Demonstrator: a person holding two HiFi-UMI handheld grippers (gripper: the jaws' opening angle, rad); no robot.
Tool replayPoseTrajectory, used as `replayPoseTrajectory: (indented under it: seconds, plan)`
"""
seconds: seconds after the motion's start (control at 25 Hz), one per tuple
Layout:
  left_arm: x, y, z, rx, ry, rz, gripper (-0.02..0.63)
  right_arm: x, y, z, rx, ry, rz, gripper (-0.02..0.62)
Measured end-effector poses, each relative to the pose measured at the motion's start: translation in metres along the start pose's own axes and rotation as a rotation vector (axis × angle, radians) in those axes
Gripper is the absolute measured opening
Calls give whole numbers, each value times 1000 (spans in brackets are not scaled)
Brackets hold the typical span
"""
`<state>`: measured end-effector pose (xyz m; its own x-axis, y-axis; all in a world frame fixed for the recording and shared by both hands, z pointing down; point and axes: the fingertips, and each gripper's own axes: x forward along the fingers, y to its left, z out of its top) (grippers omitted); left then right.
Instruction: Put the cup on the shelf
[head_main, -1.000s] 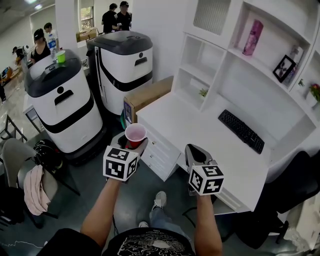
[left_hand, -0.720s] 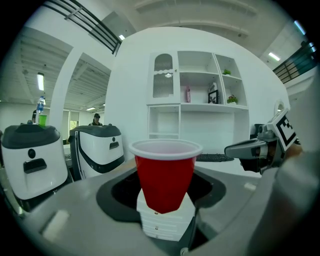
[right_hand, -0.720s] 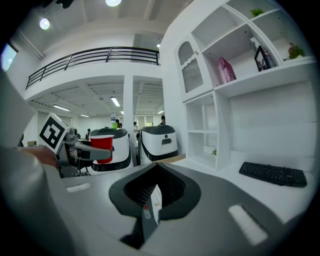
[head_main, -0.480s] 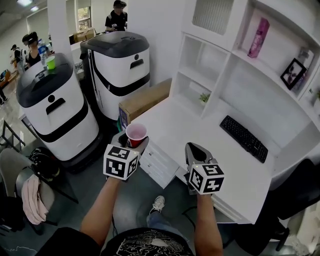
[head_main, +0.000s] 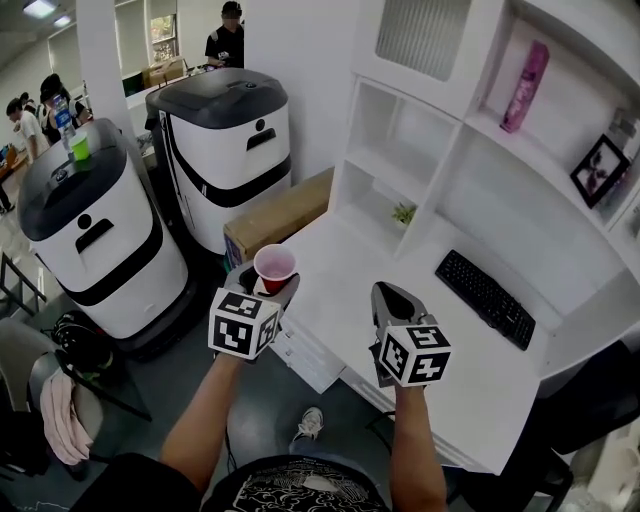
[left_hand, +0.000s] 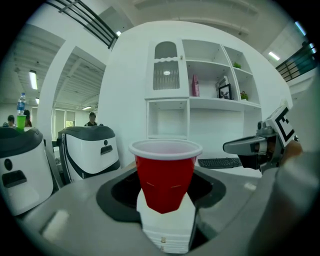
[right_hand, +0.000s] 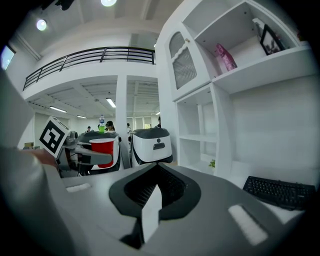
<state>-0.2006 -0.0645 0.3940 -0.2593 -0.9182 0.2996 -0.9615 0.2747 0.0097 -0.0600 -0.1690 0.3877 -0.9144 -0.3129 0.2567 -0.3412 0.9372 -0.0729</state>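
left gripper (head_main: 264, 288): clamps red cup (head_main: 274, 266) (upright) | right gripper (head_main: 386, 294): closed, empty

A white desk (head_main: 350, 260) is set against a white wall (head_main: 300, 60), and a white shelf unit (head_main: 450, 150) is built over its far edge. Beyond its left edge, a cardboard box (head_main: 280, 212) and two white-and-black machines (head_main: 225, 150) are placed on the grey floor (head_main: 265, 400). A ceiling light (head_main: 38, 8) is lit.

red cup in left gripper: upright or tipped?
Upright. The red cup shows its rim level on top in the left gripper view, and the left gripper is shut on its lower body.
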Motion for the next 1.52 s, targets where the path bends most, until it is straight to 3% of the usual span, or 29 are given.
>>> replayPoseTrajectory:
  seconds: [0.72,1.12,1.52]
  plan:
    - [106,-4,36,21,16,-31,261,59,-85,24,61,-18,-20,25]
    - [138,-5,43,33,25,-41,261,74,-105,21,90,-17,-16,25]
    - [161,-5,54,65,16,-91,261,80,-120,20,112,-28,-69,25]
